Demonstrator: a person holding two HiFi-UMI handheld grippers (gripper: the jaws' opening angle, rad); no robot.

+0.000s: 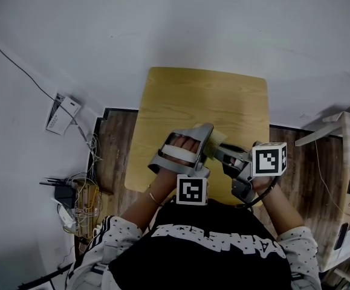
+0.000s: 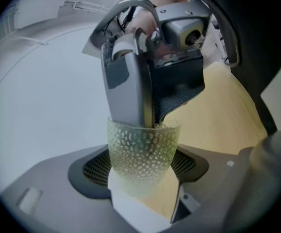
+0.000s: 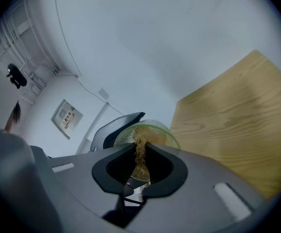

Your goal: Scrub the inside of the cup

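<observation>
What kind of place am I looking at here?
Probably a spare room or small office, not a kitchen: a small wooden table, wood flooring, a white router-like box and tangled cables.

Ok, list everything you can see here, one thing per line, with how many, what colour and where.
cup: one, pale green dimpled glass, clamped in the left gripper, above the table
scrubber: one, brownish fibres, pinched in the right gripper, reaching into the cup's mouth
table: one, light wood, under both grippers
box: one, white, against the white surface left of the table
cables: a tangle, black and white, low at left
left gripper: one, grey, in the left hand
right gripper: one, grey, in the right hand
top: one, black with white print, worn by the person
</observation>
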